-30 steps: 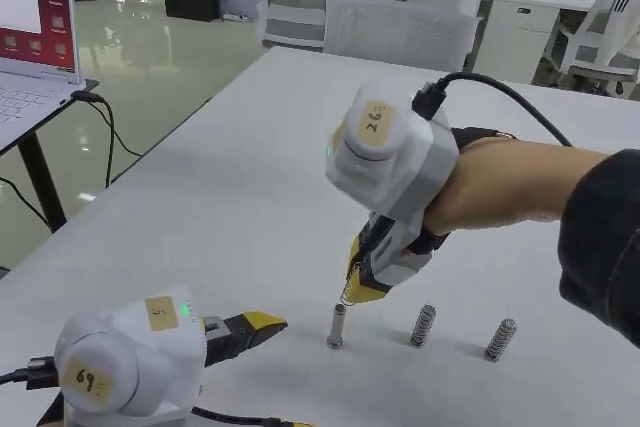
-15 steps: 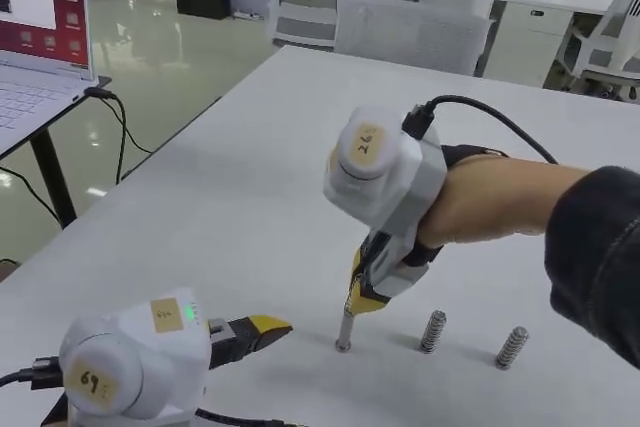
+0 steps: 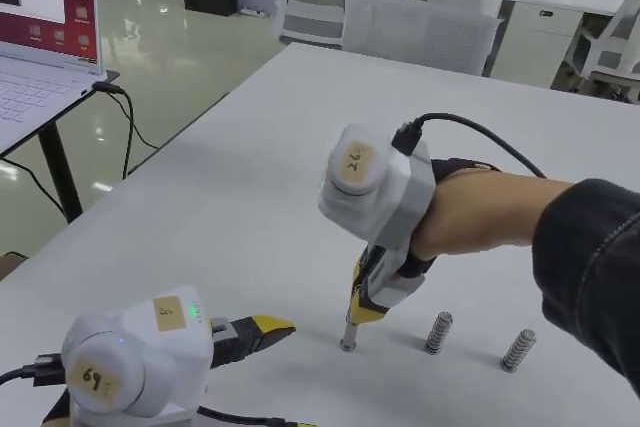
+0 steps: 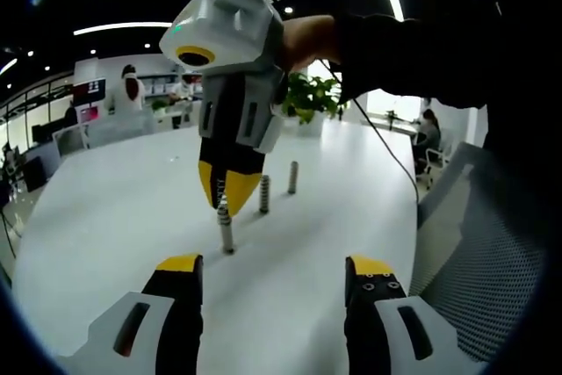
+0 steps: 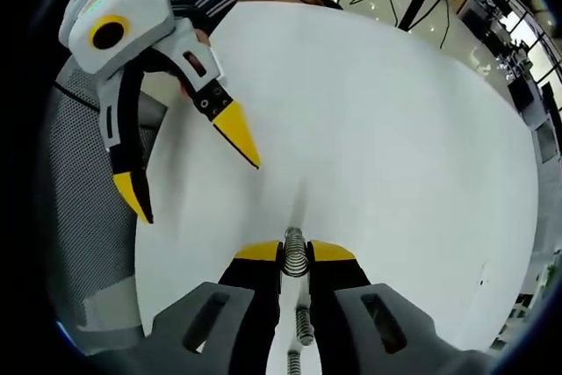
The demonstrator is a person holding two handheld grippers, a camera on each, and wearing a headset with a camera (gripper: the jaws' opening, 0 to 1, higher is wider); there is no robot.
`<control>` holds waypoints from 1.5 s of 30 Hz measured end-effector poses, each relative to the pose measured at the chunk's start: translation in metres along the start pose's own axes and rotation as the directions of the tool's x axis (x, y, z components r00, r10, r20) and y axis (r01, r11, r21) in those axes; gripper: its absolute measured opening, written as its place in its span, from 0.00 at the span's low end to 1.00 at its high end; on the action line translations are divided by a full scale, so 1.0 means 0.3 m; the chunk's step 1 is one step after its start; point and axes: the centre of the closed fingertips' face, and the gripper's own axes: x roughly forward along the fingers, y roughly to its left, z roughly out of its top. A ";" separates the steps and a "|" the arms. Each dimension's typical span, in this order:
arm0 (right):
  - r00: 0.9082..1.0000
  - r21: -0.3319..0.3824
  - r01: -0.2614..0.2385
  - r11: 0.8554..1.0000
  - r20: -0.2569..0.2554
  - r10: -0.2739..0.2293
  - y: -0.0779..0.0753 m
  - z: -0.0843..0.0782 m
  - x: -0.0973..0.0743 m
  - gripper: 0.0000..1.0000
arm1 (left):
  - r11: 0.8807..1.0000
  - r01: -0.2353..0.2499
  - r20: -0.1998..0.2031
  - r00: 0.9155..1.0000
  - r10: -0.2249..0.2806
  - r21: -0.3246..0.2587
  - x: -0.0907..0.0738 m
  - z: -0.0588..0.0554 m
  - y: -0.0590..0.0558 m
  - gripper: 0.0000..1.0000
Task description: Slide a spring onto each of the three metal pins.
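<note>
Right gripper (image 3: pixel 365 309) lowered to pin (image 3: pixel 347 335) | pinching spring (image 5: pixel 295 256) | left gripper (image 4: pixel 272 265) spread wide

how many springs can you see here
3. Middle spring and right spring stand upright on the table; the third spring is in the right gripper's jaws, on the left pin.

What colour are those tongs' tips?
Yellow, clearest on the left tongs in the left gripper view.

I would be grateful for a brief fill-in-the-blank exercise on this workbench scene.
The right hand-held gripper is ___ on a coiled metal spring.
Besides the grey metal pin under it, ___ pins already carry springs.
The left hand-held gripper has its jaws ___.
Missing: shut; two; open.
</note>
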 end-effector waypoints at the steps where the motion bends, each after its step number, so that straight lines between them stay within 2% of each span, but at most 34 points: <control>1: 1.000 -0.002 0.001 1.000 -0.009 -0.001 -0.002 -0.004 0.010 0.08 | 1.000 -0.001 -0.001 1.000 0.001 0.000 0.000 -0.001 0.000 0.61; 12: 0.998 -0.008 0.001 1.000 -0.061 -0.001 0.001 -0.027 0.080 0.08 | 1.000 -0.004 -0.001 1.000 0.004 -0.006 -0.003 -0.005 0.004 0.60; 23: 0.995 0.006 0.007 1.000 -0.098 -0.006 -0.015 -0.072 0.097 0.08 | 1.000 -0.009 -0.003 1.000 0.009 -0.007 -0.006 -0.007 0.006 0.59; 34: 0.996 0.045 0.029 0.999 -0.087 -0.025 -0.049 -0.072 0.100 0.09 | 1.000 -0.006 -0.007 1.000 0.006 -0.006 -0.006 -0.007 0.004 0.59; 42: 0.995 0.036 0.019 0.999 -0.100 -0.015 -0.041 -0.079 0.105 0.09 | 1.000 -0.008 -0.008 1.000 0.008 -0.006 -0.009 -0.007 0.006 0.59; 45: 0.995 0.034 0.015 0.999 -0.095 -0.012 -0.038 -0.076 0.108 0.13 | 1.000 -0.007 -0.008 1.000 0.007 -0.006 -0.009 -0.007 0.004 0.58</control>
